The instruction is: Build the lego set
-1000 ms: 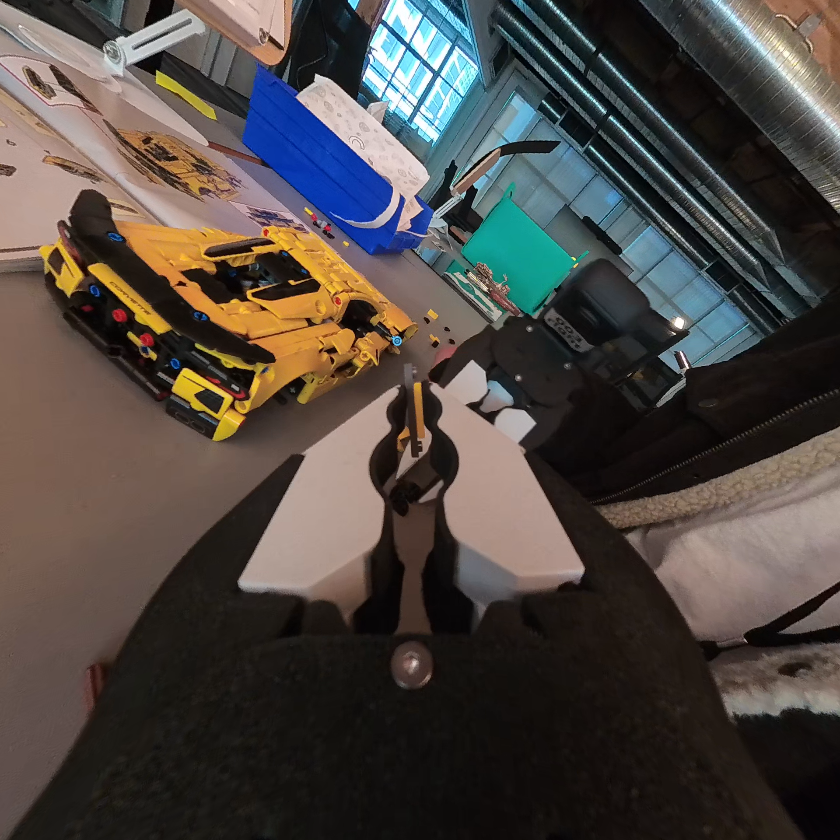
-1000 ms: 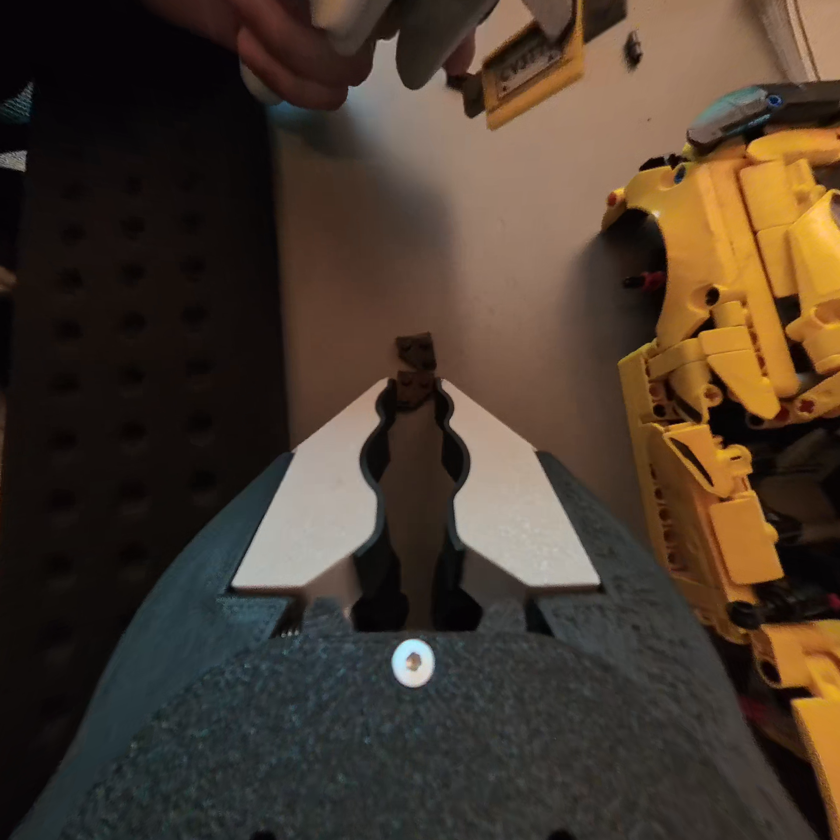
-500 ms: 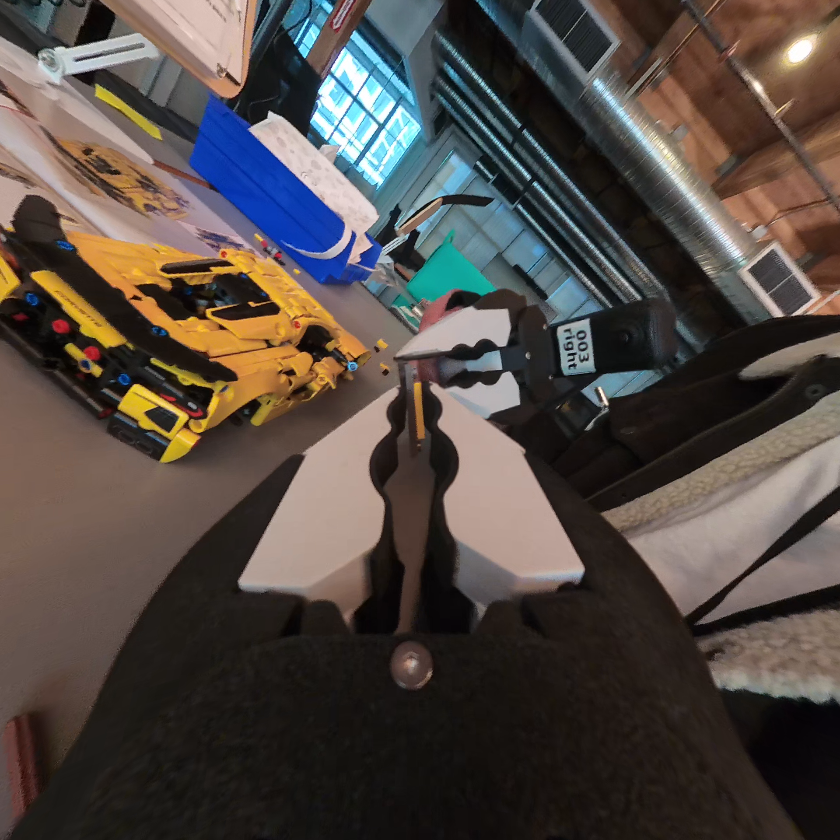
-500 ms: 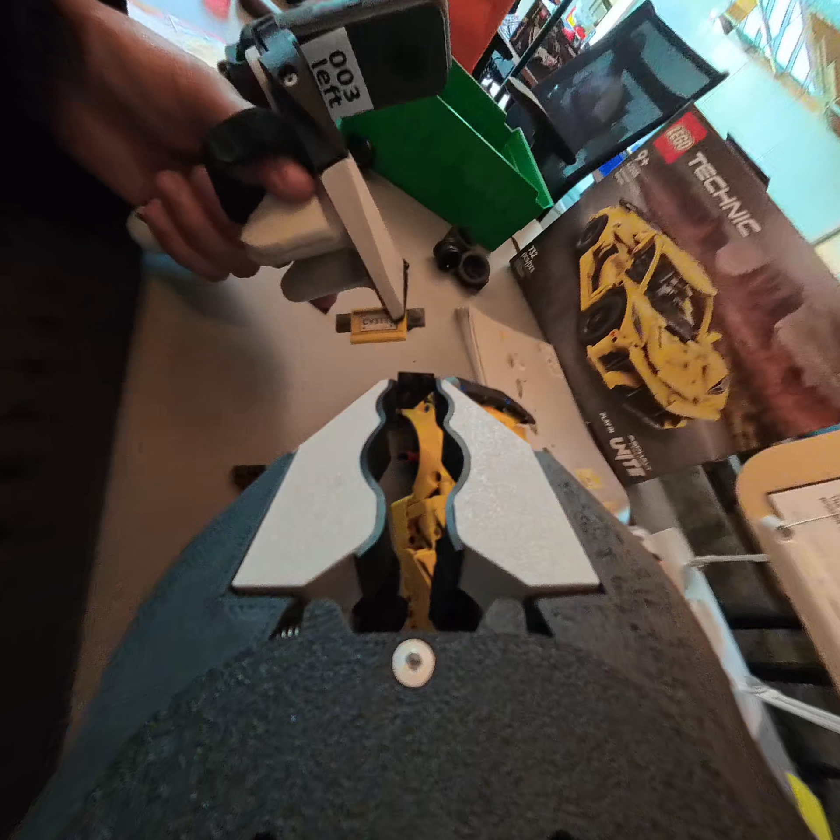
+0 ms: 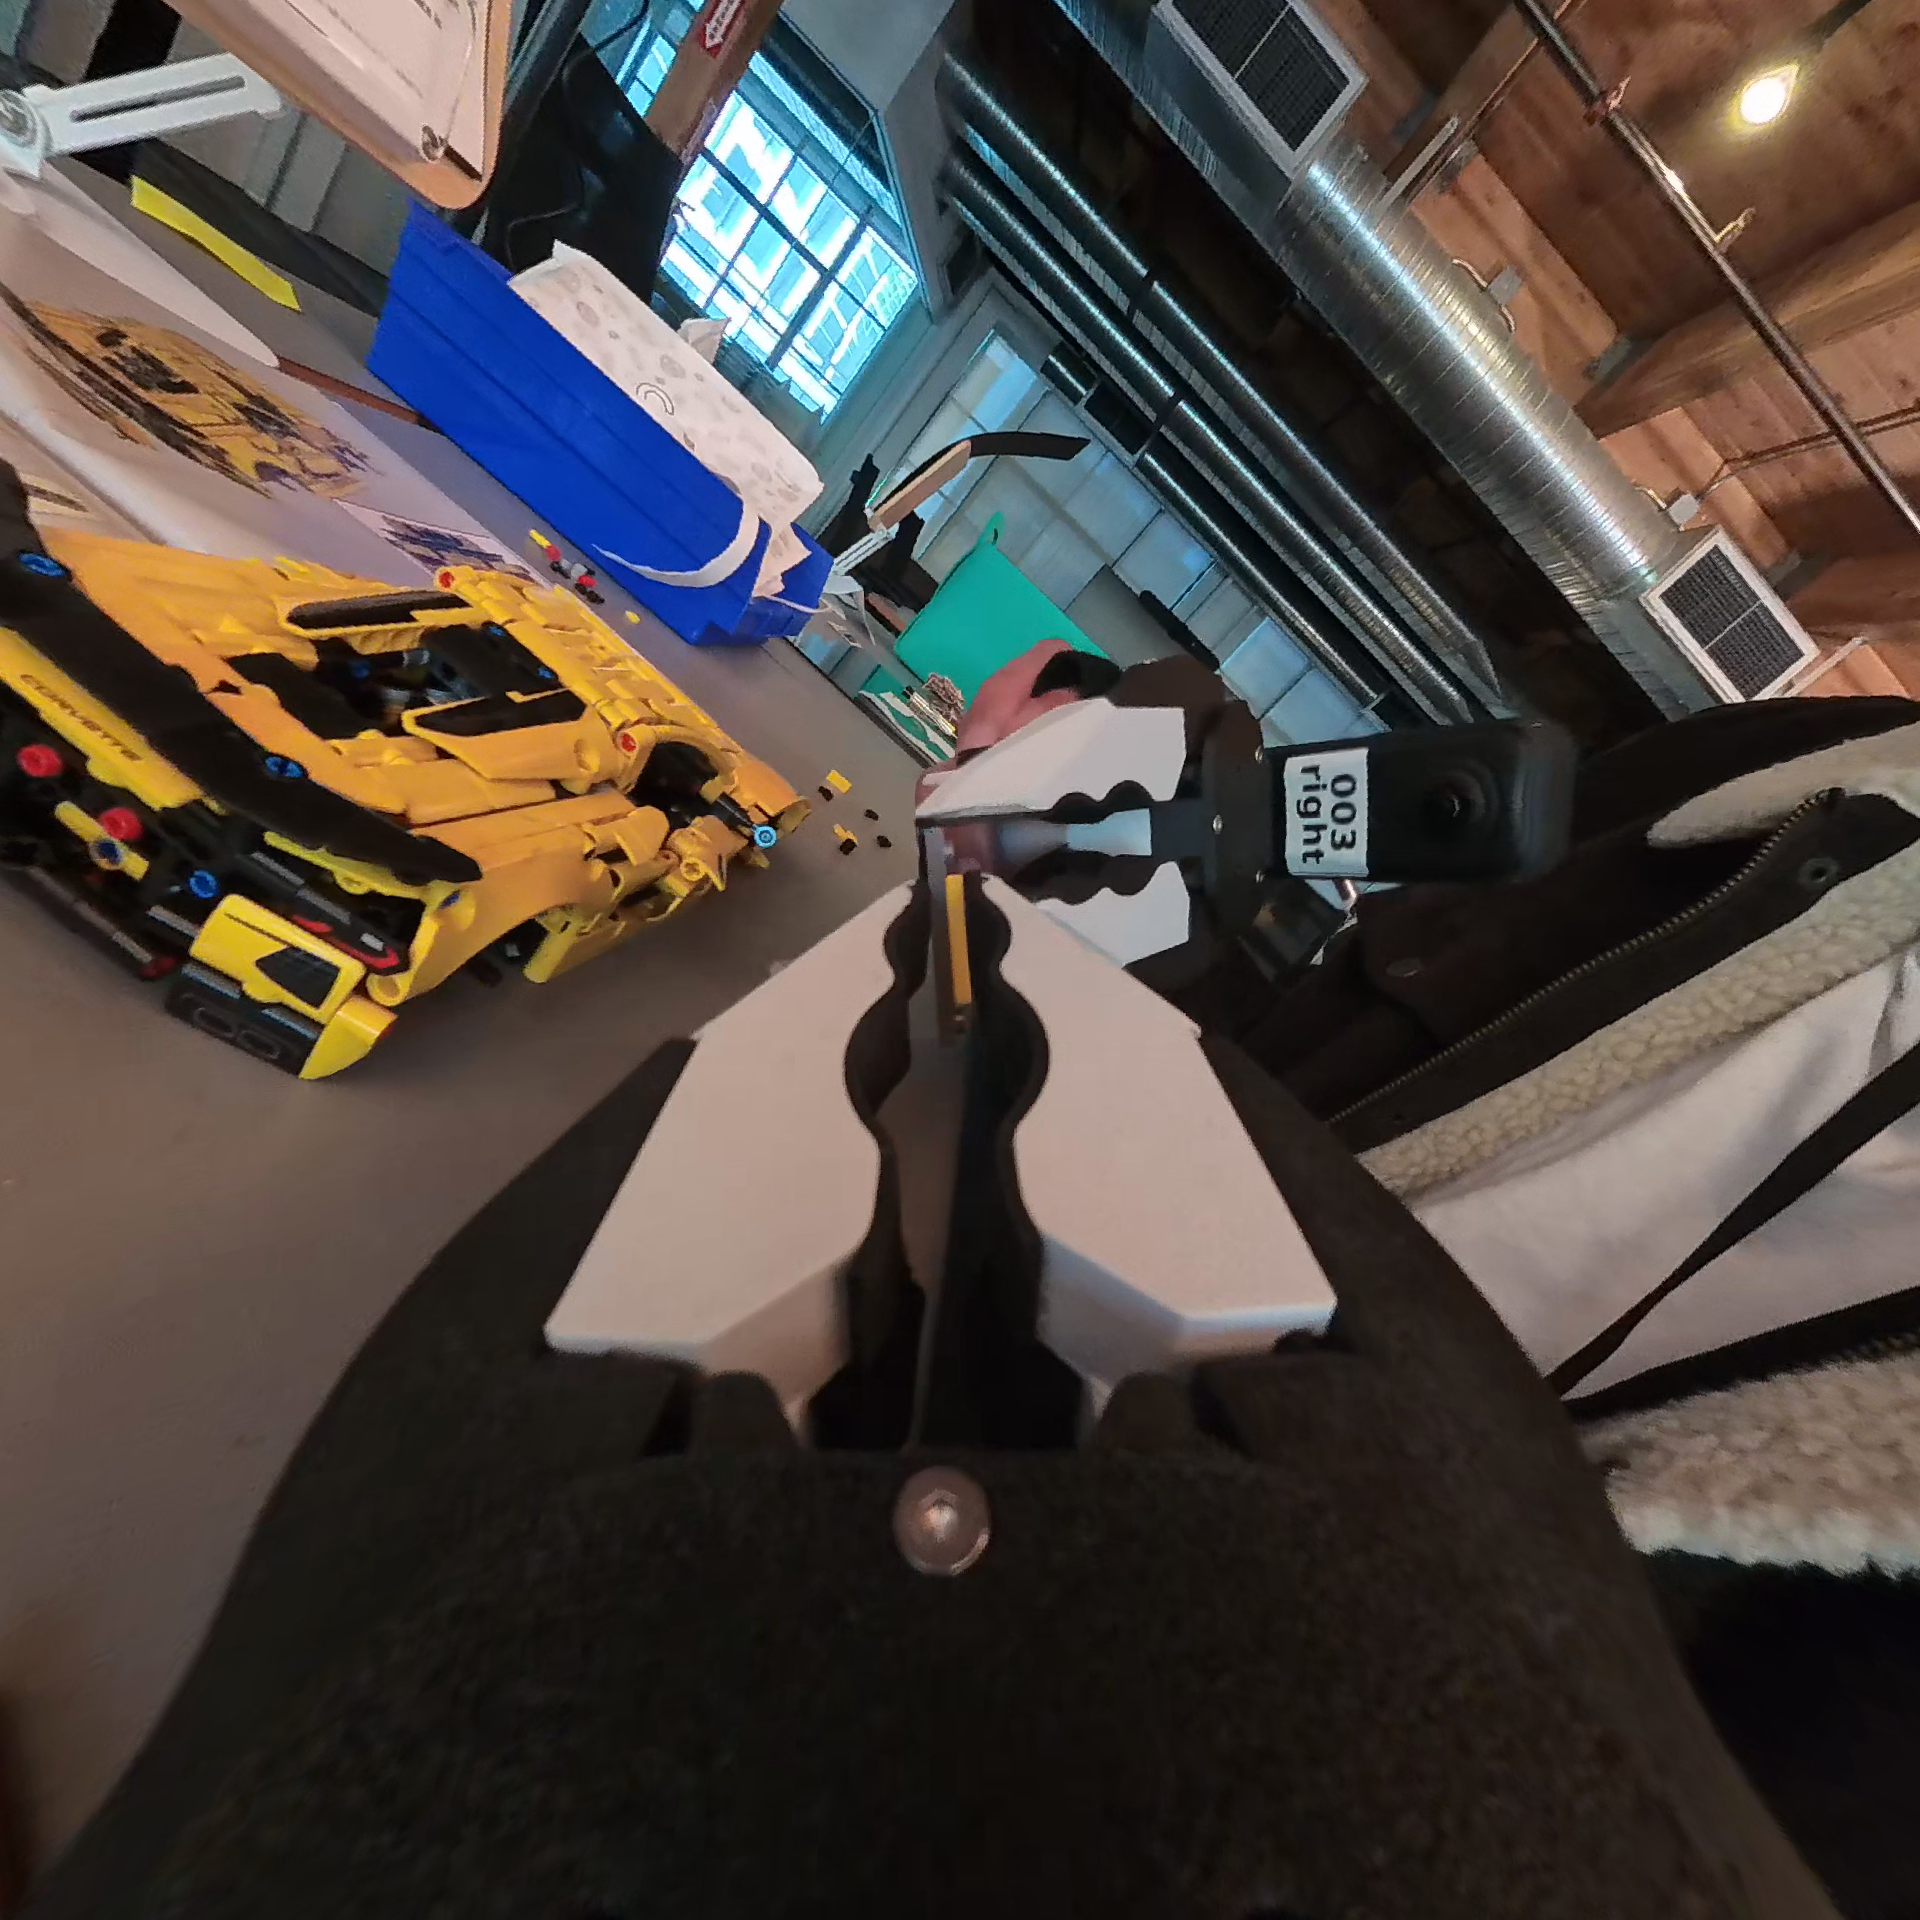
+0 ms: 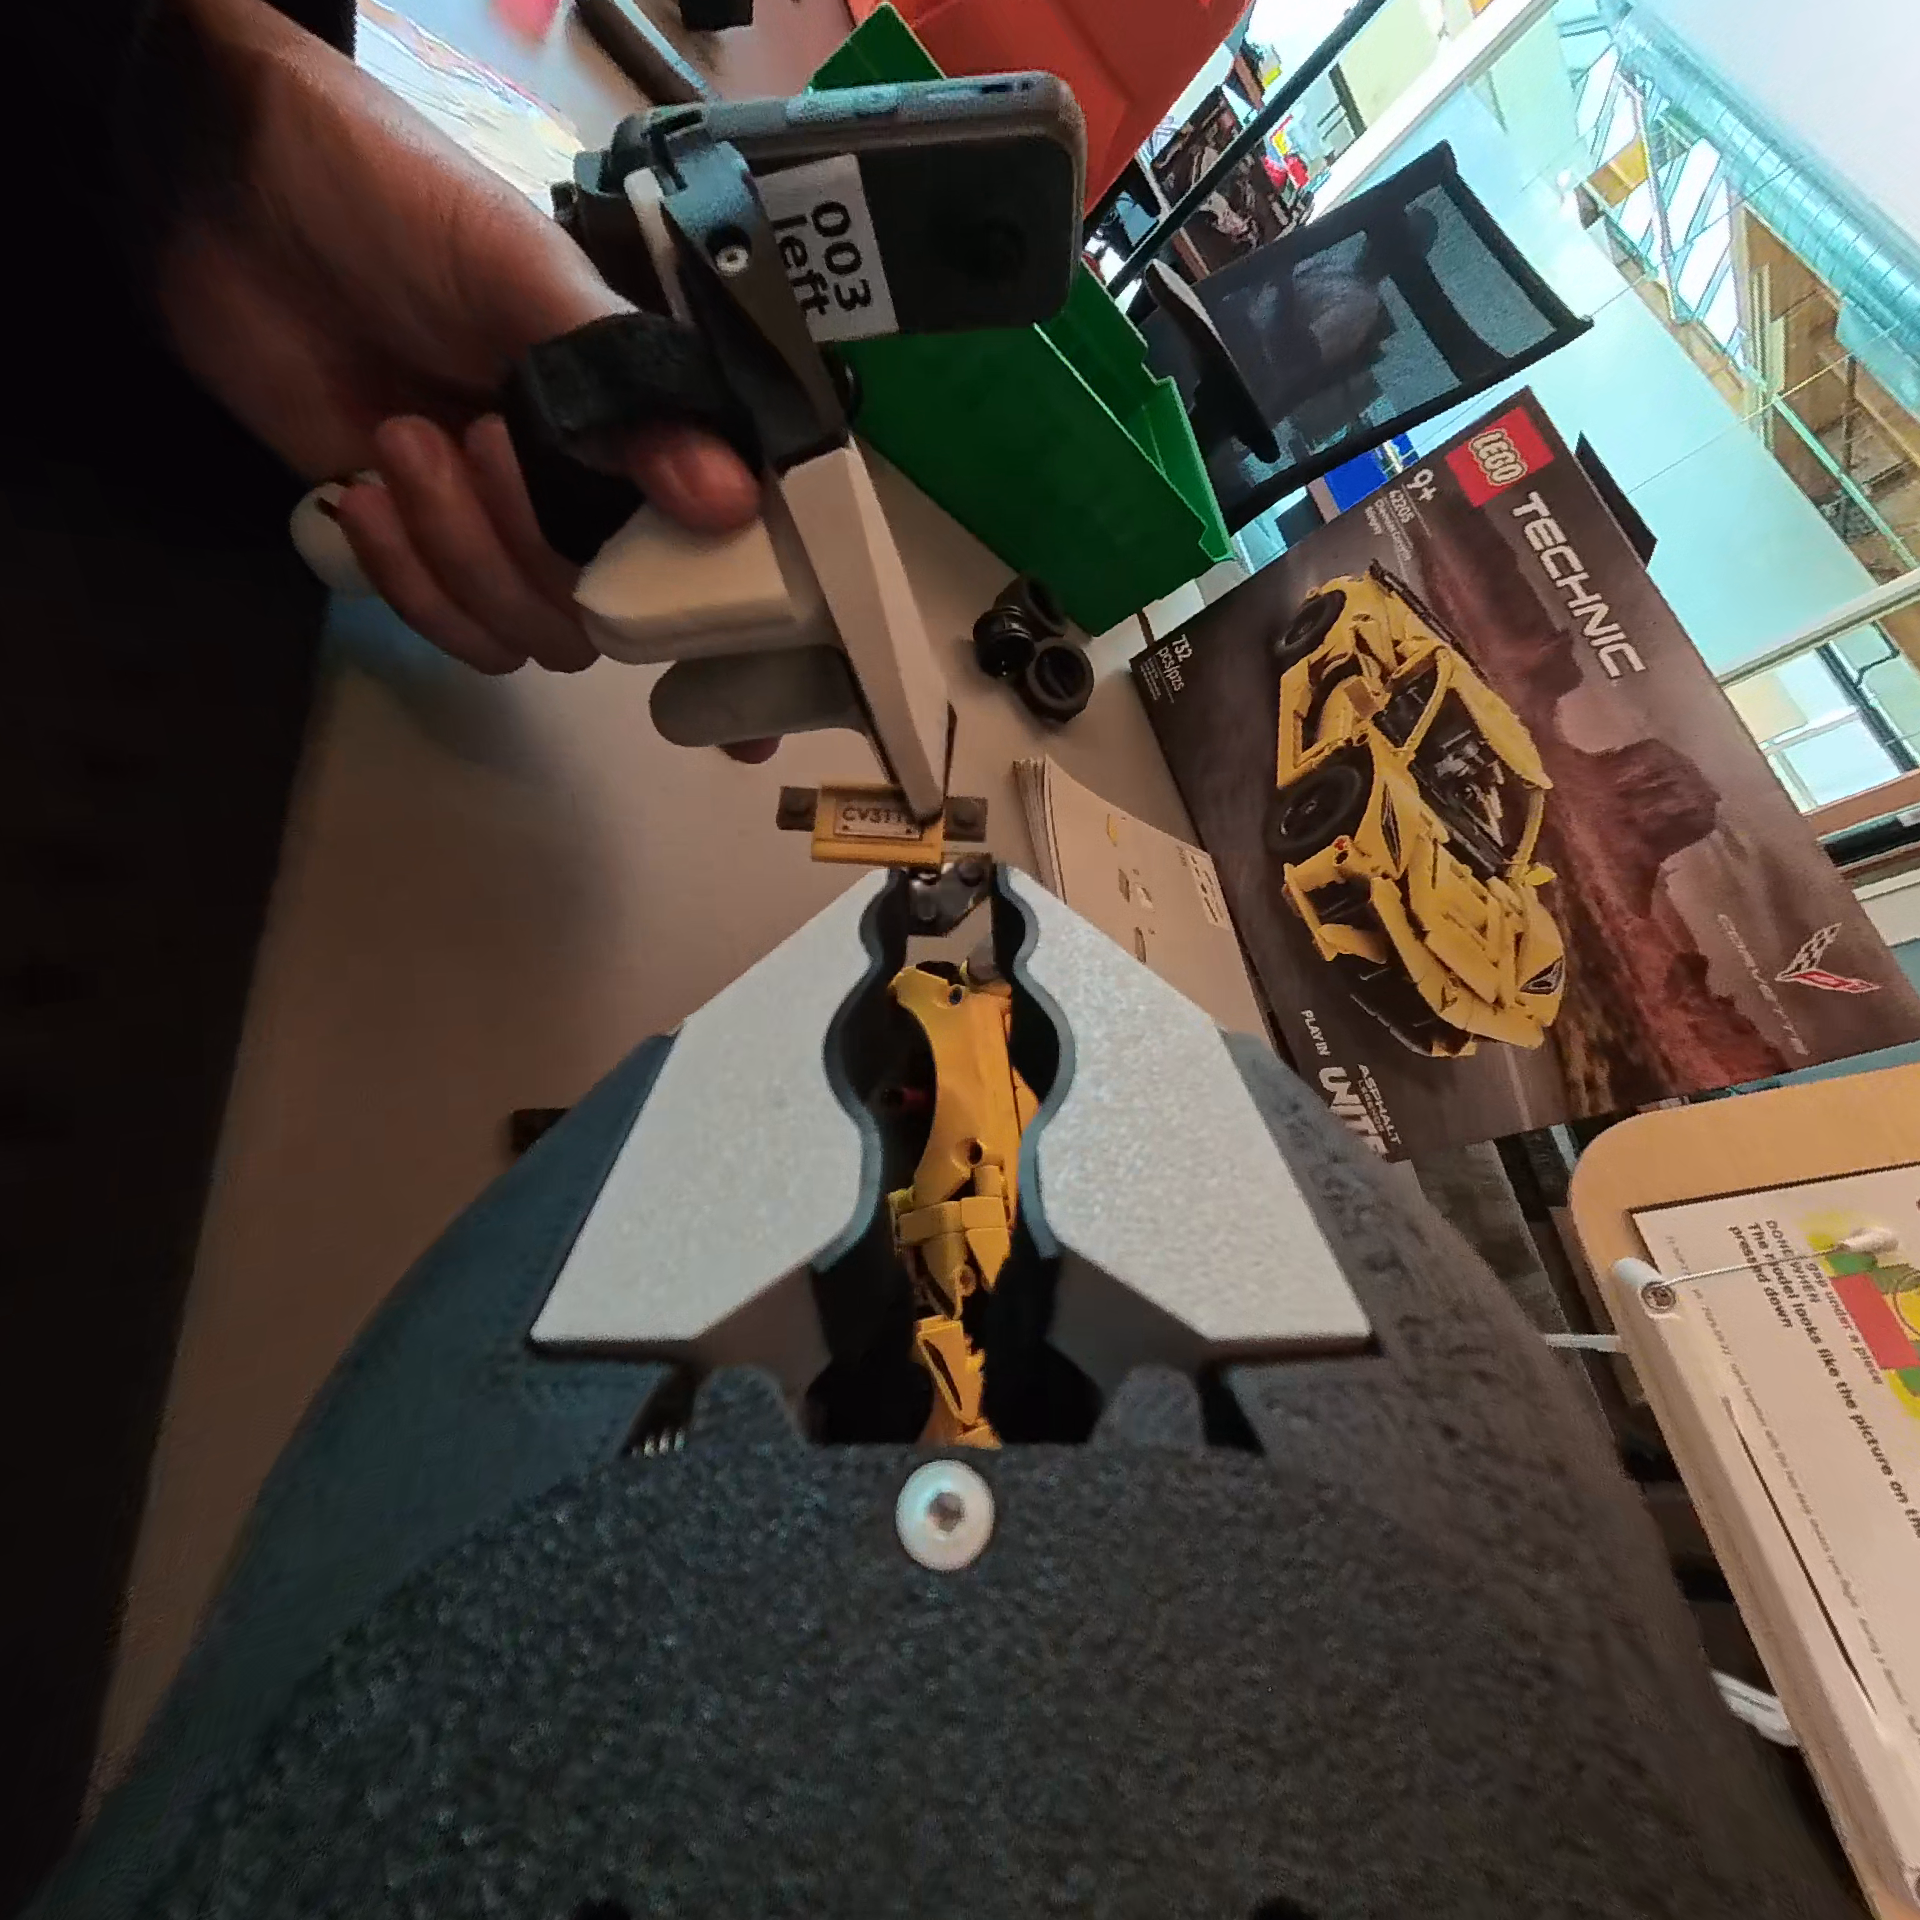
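My left gripper (image 5: 951, 899) is shut on a thin yellow plate piece with grey ends (image 5: 956, 951), held in the air. In the right wrist view this piece (image 6: 868, 831) hangs from the left gripper's tip (image 6: 925, 805). My right gripper (image 6: 940, 883) is shut on a small dark lego piece (image 6: 940, 904), held right below the yellow plate piece, touching or nearly so. The right gripper also shows in the left wrist view (image 5: 930, 821), tip to tip with the left. The yellow lego car (image 5: 364, 748) sits on the grey table and shows between the right fingers (image 6: 961, 1143).
A blue bin (image 5: 561, 436) stands behind the car, with small loose pieces (image 5: 852, 821) near its nose. A green bin (image 6: 1018, 436), black tyres (image 6: 1039, 655), the instruction booklet (image 6: 1122, 883), the set's box (image 6: 1507, 790) and a wooden board with a sheet (image 6: 1766, 1299) lie around. My left and right fingertips are right by each other.
My right gripper has lifted the dark piece off the table and swung up to the left gripper. The left gripper has risen with the yellow plate piece. The two tips have drawn together.
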The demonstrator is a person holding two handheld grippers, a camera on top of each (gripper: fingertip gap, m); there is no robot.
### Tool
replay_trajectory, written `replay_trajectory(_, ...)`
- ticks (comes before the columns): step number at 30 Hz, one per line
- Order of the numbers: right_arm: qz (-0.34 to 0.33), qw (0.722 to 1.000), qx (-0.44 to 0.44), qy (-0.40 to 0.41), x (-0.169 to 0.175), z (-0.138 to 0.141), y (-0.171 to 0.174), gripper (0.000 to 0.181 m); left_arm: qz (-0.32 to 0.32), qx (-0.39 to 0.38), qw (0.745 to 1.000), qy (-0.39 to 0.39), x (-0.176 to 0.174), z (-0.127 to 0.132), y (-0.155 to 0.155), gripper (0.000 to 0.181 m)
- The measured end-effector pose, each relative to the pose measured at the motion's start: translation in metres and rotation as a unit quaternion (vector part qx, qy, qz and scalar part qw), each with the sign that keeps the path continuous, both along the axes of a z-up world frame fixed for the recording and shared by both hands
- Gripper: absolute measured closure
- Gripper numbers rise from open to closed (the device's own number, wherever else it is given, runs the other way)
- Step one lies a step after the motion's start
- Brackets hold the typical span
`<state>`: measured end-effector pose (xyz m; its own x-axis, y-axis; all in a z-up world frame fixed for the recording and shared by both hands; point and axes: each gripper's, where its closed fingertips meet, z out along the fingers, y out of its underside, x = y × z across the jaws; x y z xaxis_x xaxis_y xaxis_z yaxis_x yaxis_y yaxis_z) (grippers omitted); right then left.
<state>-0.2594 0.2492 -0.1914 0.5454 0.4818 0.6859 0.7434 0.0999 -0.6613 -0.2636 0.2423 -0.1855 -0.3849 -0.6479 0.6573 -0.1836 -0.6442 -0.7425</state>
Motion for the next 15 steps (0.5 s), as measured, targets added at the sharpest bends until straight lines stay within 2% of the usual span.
replay_trajectory(6, 0.013, 1.0, 0.001, 0.007, -0.004, -0.005, -0.004, 0.166, -0.003, 0.0, 1.0, 0.003, 0.001, -0.001, -0.001, 0.175)
replay_trajectory(11, 0.001, 0.983, -0.165, 0.075, 0.002, -0.045, -0.016, 0.165, 0.012, -0.002, 1.0, 0.001, 0.0, 0.0, 0.004, 0.176)
replay_trajectory(15, -0.016, 0.967, -0.242, 0.072, 0.019, -0.077, -0.027, 0.165, 0.011, -0.005, 1.0, 0.004, 0.0, -0.002, 0.005, 0.175)
